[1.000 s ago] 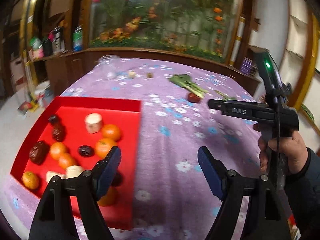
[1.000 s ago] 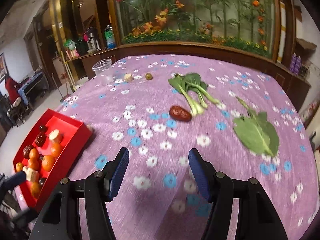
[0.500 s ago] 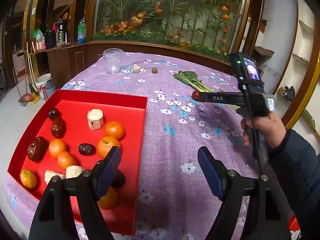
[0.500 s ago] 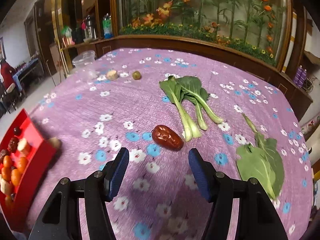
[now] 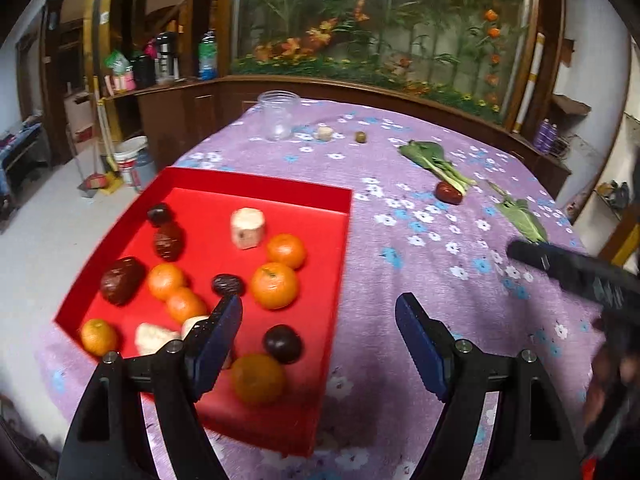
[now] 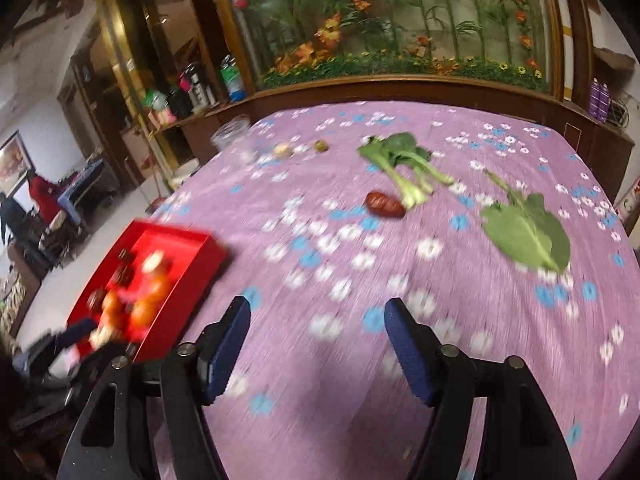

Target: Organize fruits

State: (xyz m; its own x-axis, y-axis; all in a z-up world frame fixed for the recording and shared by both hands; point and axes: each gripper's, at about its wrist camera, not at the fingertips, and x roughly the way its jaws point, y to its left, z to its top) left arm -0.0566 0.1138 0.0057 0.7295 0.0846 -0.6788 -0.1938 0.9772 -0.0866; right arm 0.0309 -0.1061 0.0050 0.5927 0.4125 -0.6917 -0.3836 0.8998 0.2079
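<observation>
A red tray [image 5: 256,186] on the purple flowered cloth holds several oranges [image 5: 274,285], dark dates [image 5: 121,275] and pale chunks [image 5: 247,227]; it also shows in the right wrist view [image 6: 192,268]. A red date [image 5: 449,192] lies loose by the bok choy [image 5: 434,160], also in the right wrist view [image 6: 385,205]. A small green fruit [image 5: 361,137] and a pale piece [image 5: 323,133] lie far back. My left gripper [image 5: 318,336] is open and empty over the tray's right edge. My right gripper [image 6: 318,342] is open and empty, well short of the date.
A clear plastic jar [image 5: 279,120] stands at the back left of the table. A green leaf [image 6: 526,232] lies right of the date. A wooden ledge with a flower display [image 6: 400,20] runs behind the table. The floor drops away left of the tray.
My right gripper has pulled back from the red date toward the near side, and its view is blurred with motion. The left gripper has stayed over the tray's right edge.
</observation>
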